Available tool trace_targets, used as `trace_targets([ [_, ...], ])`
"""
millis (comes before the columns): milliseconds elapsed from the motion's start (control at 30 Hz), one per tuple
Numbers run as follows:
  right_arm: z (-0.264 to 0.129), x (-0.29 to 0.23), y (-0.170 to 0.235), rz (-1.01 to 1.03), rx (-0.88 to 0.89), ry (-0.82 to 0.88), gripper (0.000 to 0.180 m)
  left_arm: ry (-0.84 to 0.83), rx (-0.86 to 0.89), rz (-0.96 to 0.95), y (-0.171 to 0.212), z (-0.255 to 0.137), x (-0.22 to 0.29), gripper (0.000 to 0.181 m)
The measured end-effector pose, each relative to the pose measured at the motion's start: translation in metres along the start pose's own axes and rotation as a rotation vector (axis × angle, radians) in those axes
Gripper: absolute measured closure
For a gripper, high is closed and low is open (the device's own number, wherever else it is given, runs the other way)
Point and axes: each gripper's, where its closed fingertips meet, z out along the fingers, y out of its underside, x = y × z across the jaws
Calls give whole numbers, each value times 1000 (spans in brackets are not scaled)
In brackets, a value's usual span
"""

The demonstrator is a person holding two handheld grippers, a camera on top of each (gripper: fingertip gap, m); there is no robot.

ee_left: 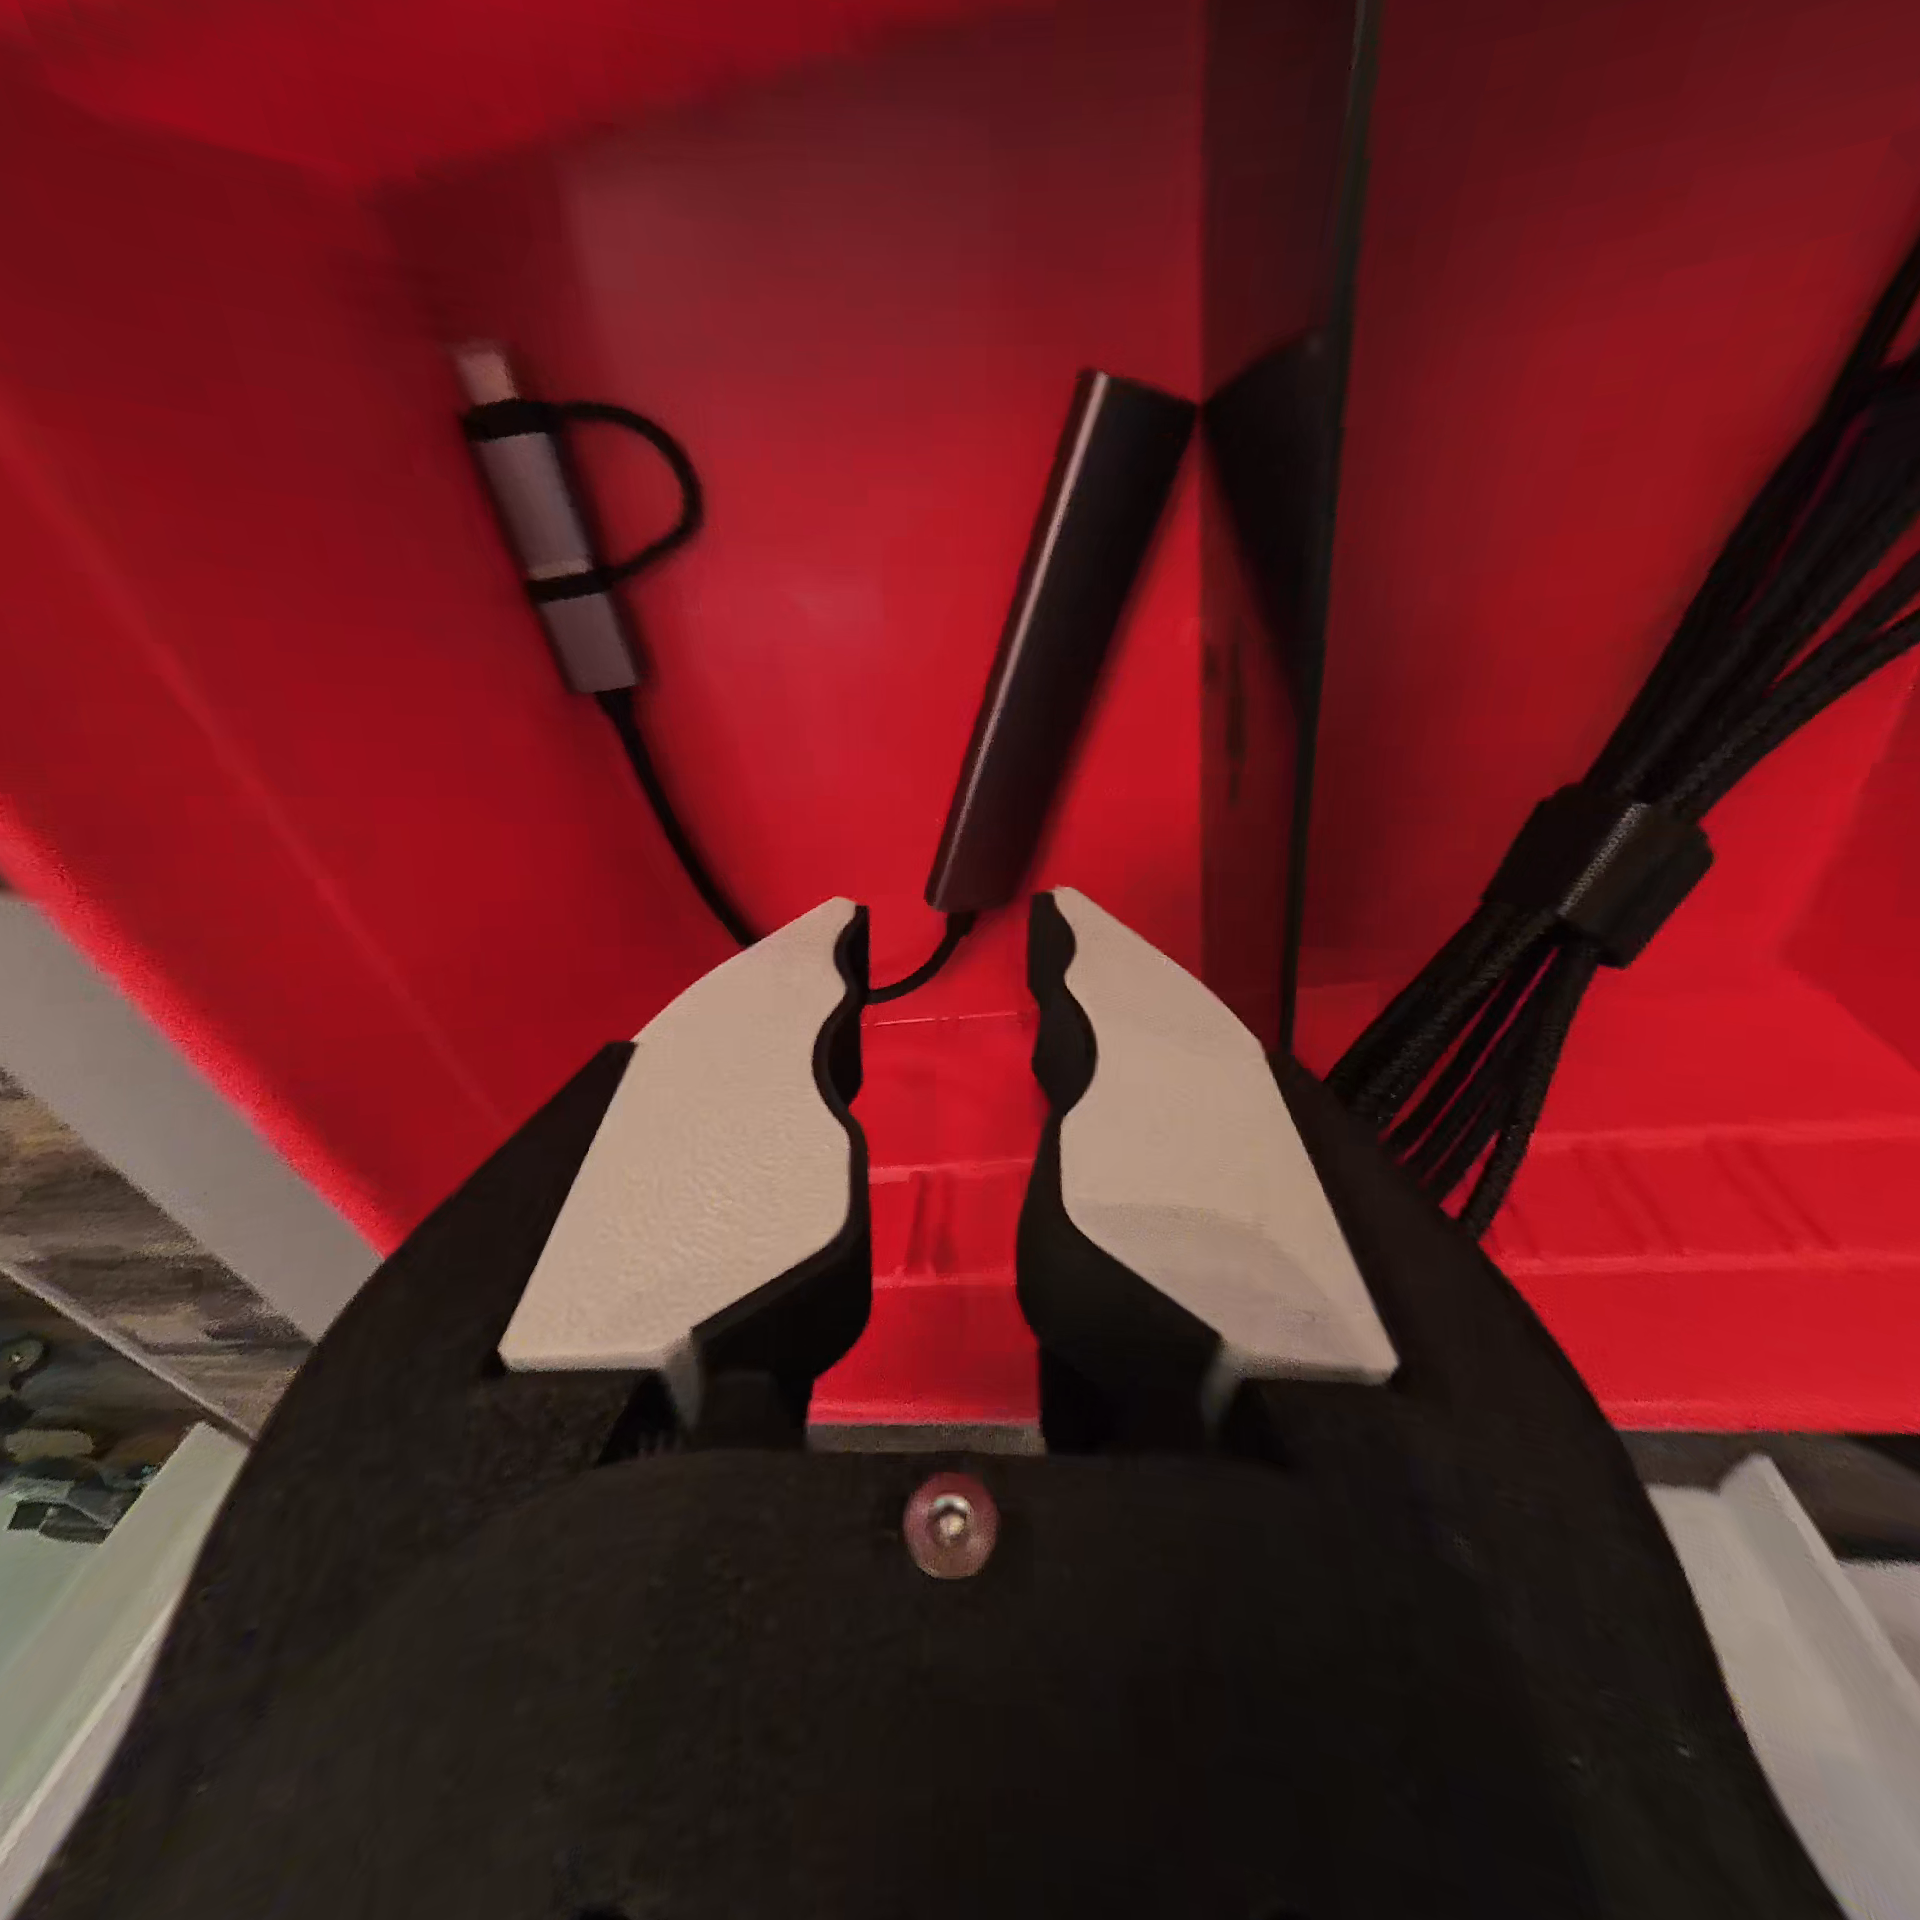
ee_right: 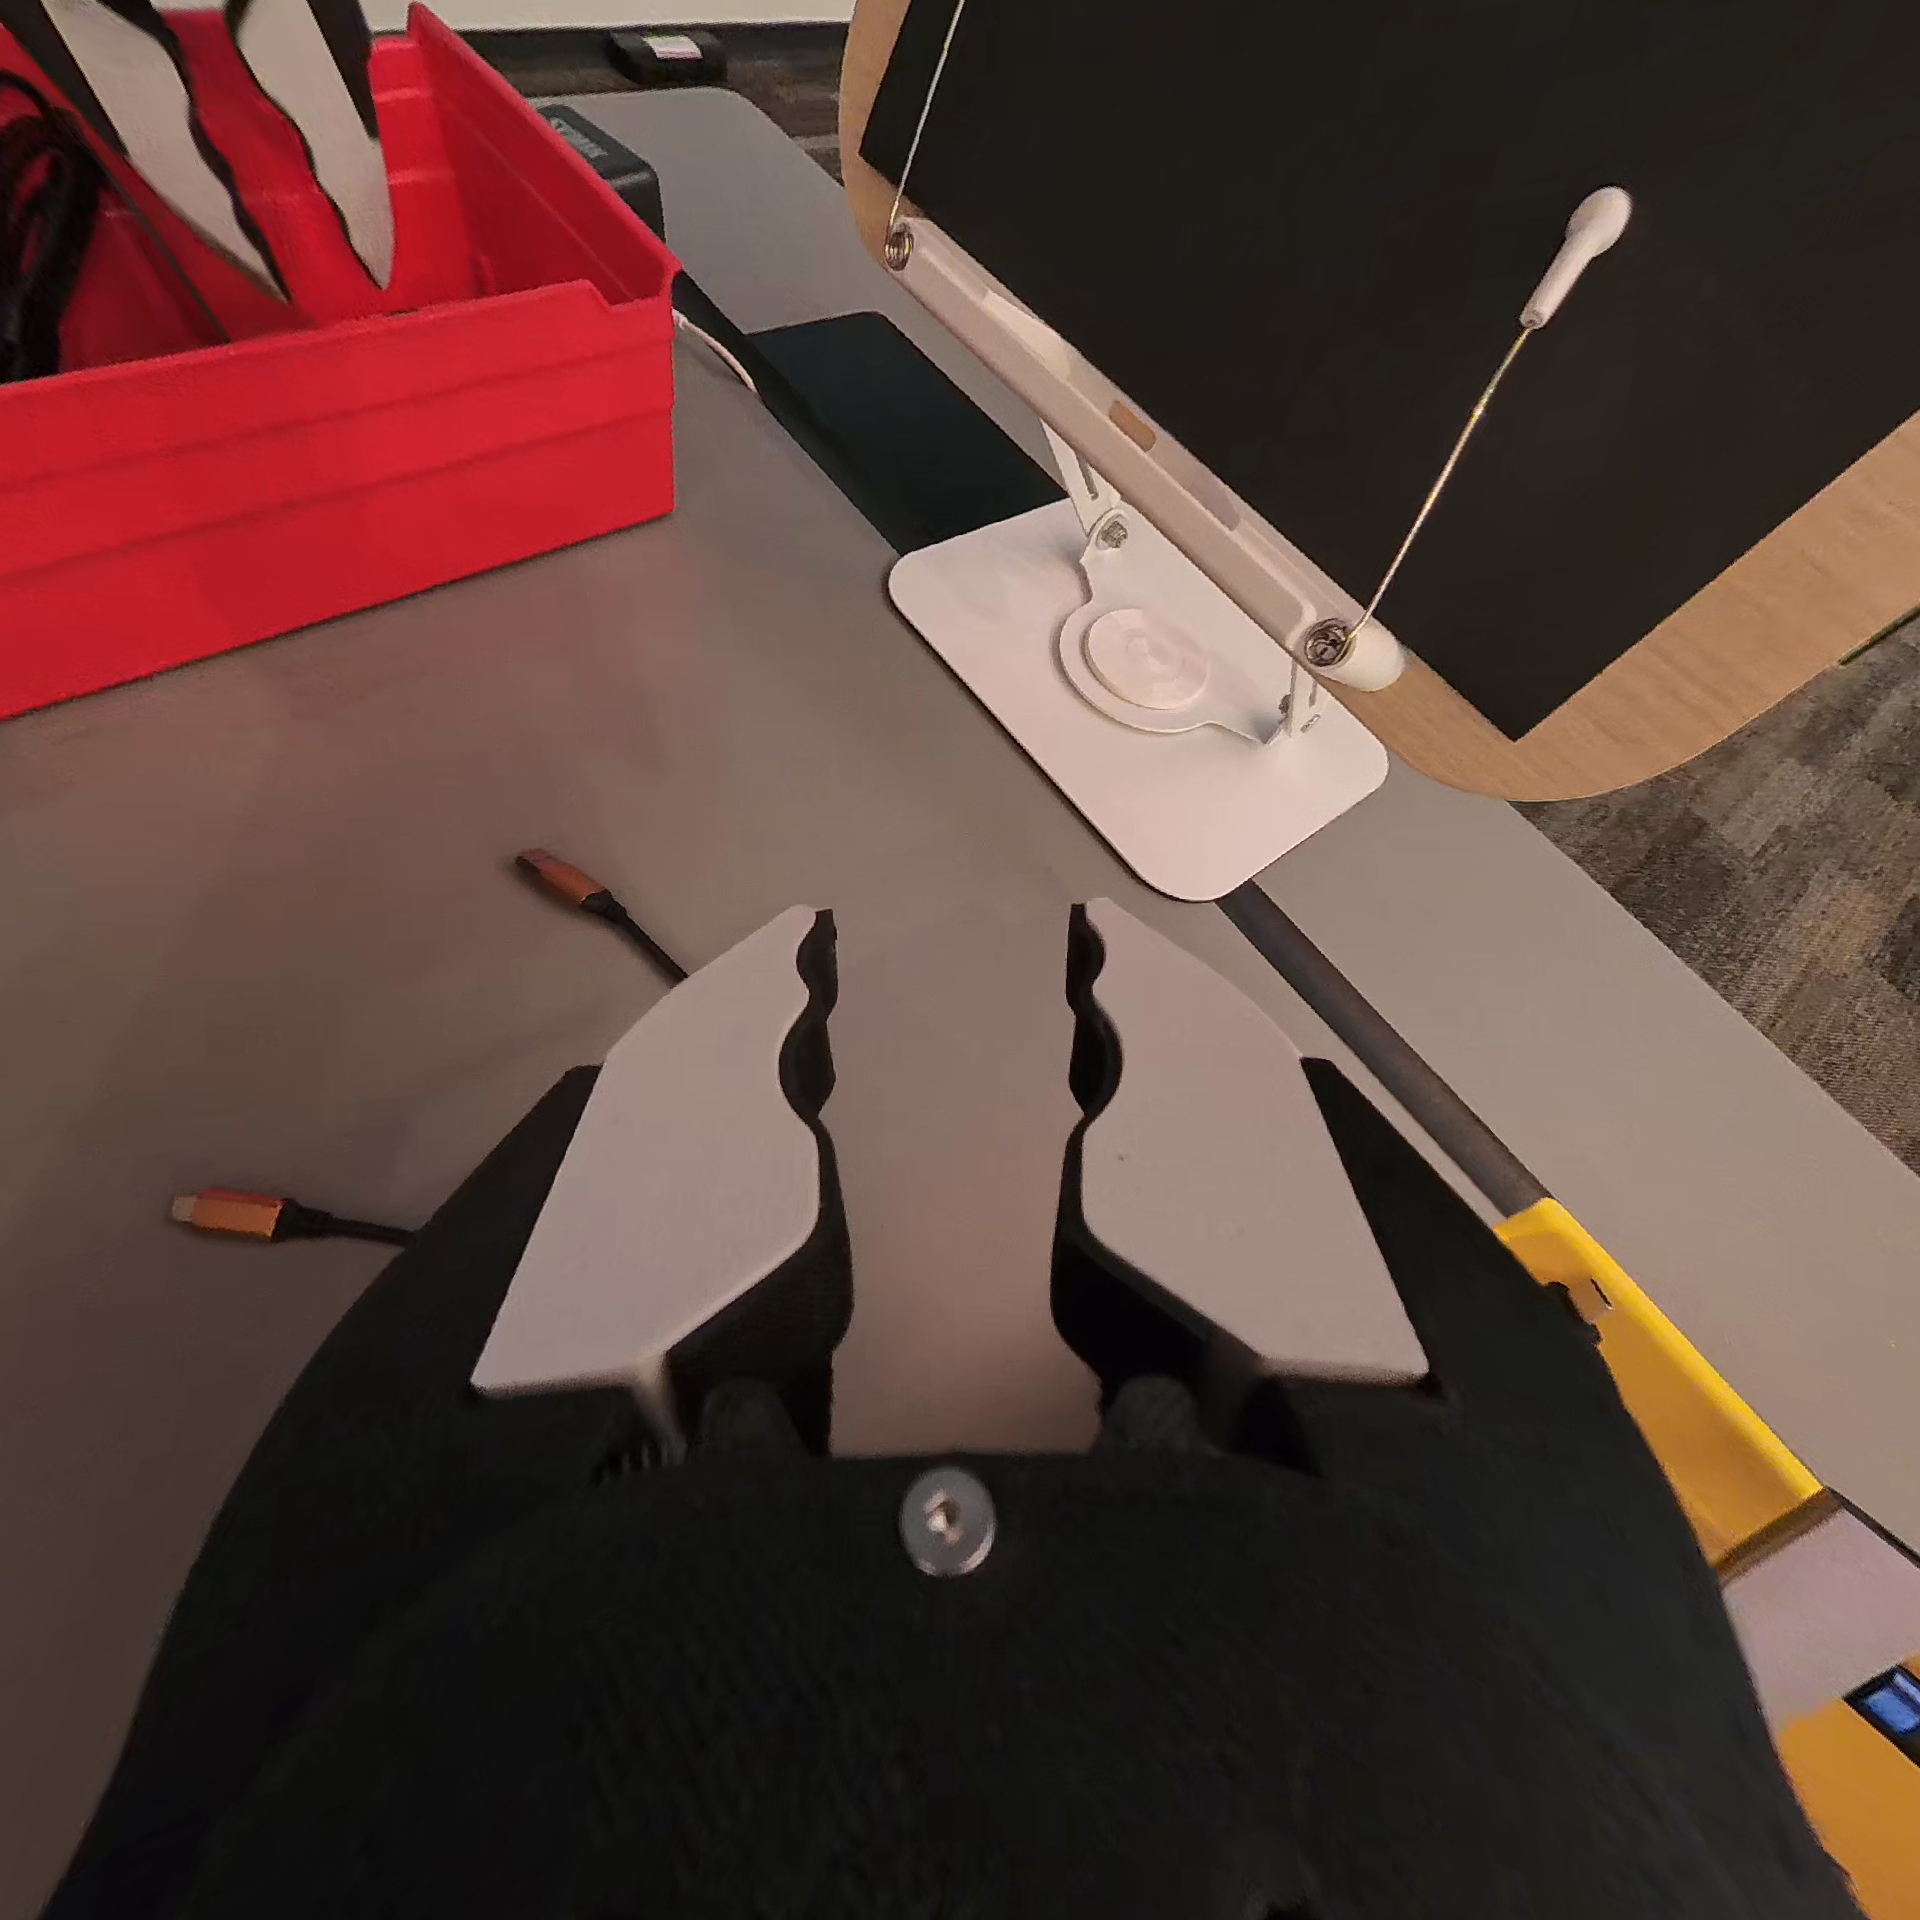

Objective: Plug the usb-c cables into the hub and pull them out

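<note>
Two hand-held grippers (ee_left: 945, 914) (ee_right: 951, 920) both parted, empty, hub (ee_left: 1049, 665) cable partly hidden, bin (ee_left: 260, 623) blurred

No legible writing anywhere

Red bin (ee_right: 343, 436), dark grey hub (ee_left: 1049, 644), black braided cables (ee_left: 1621, 748), orange-tipped plugs (ee_right: 234, 1214) on a grey table (ee_right: 520, 727), mottled grey carpet (ee_right: 1766, 883).

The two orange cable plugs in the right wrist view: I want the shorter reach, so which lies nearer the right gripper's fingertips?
The upper orange plug, lying just left of the right gripper. The lower orange plug lies farther left, nearer the camera.
</note>
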Motion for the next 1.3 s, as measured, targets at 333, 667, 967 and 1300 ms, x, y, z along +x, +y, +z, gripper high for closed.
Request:
trace_targets([
  [333, 8, 5, 13, 120, -13, -71, 135, 124, -69, 76, 1, 40, 6, 142],
  [667, -3, -4, -5, 78, 35, -96, 136, -17, -37, -51, 4, 30, -13, 159],
  [967, -15, -19, -27, 72, 122, -147, 136, -318, 150, -207, -29, -97, -32, 159],
  [1300, -33, -89, -90, -244, 417, -135, 124, -490, 93, -55, -125, -212, -2, 159],
])
